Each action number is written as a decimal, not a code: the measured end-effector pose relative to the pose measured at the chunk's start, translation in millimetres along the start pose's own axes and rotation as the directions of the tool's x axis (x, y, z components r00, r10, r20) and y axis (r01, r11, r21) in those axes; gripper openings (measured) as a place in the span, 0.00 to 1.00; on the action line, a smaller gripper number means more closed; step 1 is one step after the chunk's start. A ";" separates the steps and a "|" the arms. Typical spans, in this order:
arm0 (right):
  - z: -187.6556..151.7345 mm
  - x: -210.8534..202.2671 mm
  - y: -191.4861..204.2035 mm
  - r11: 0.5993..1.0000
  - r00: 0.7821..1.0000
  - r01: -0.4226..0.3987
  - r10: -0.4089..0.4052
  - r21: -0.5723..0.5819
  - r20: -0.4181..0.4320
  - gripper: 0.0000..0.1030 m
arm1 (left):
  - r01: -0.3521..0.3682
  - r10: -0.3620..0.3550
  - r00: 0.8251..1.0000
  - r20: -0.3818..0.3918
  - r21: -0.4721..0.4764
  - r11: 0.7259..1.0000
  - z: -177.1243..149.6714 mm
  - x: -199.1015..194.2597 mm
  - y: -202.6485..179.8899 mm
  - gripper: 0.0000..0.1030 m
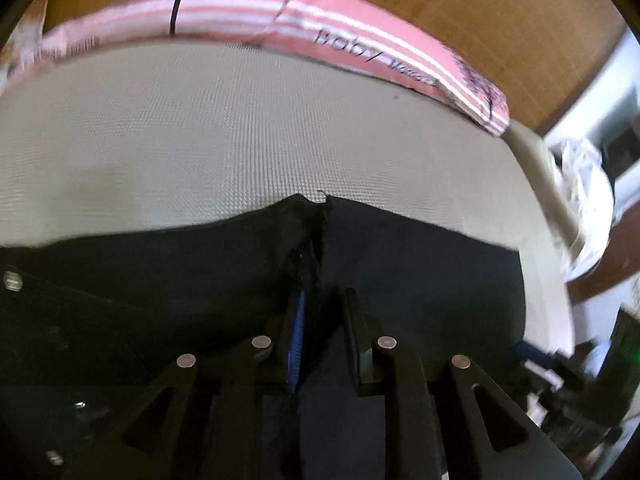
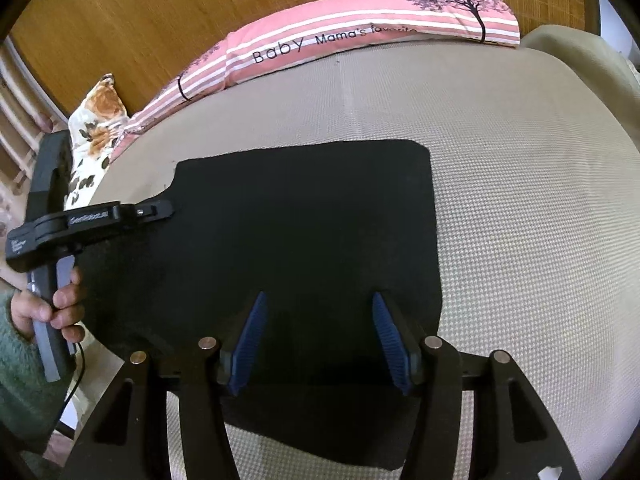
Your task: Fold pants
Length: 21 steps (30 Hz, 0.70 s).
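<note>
The black fabric pants (image 2: 296, 248) lie folded flat on the beige textured mattress (image 2: 520, 208). The left gripper (image 1: 322, 320) pinches a bunched ridge of the cloth at the left edge, jaws nearly together. The right gripper (image 2: 320, 340) hovers above the near part, its 2 blue pads spread wide. A pink striped pillow (image 2: 360, 48) lines the far edge.

Pants (image 2: 296, 248): black cloth, matt, fine even weave; raw frayed seam edge at 12 o'clock in left wrist view. Bed cover (image 2: 520, 208): beige cloth, coarse waffle texture, matt. Pillow (image 2: 360, 40): pink striped printed cloth, smooth. Headboard (image 2: 160, 8): wood, fine grain, satin. Right gripper (image 2: 320, 340): matt black plastic, ribbed blue pads (image 2: 248, 344), shiny metal pins. Left gripper (image 1: 320, 336): same finish.
</note>
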State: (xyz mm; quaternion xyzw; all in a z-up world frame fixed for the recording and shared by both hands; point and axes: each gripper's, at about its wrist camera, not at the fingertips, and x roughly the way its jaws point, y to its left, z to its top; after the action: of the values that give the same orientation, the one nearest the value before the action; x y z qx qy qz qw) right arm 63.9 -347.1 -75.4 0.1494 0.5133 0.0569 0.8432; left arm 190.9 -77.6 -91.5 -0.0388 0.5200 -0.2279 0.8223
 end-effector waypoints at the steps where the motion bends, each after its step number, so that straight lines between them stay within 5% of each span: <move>1: -2.0 0.4 1.2 1.000 1.000 -0.001 0.001 0.001 -0.002 0.52 | -0.039 0.039 0.999 0.015 0.033 0.999 -6.7 -6.9 -3.9 0.22; 10: -24.2 7.3 18.4 0.999 0.998 -0.030 0.028 -0.026 -0.052 0.52 | -0.119 0.120 0.993 -0.004 0.139 0.983 -66.5 -4.3 -11.6 0.23; 21: -33.6 8.3 34.1 0.996 0.998 0.028 -0.032 -0.080 -0.056 0.55 | -0.182 0.183 0.983 0.005 0.116 0.976 -73.4 -12.9 -12.8 0.23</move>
State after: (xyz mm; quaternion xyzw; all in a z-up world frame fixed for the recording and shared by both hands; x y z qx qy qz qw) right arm 40.1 -306.2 -86.2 0.1064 0.5369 0.0689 0.8341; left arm 117.9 -70.9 -110.4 0.0577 0.5093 -0.1815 0.8392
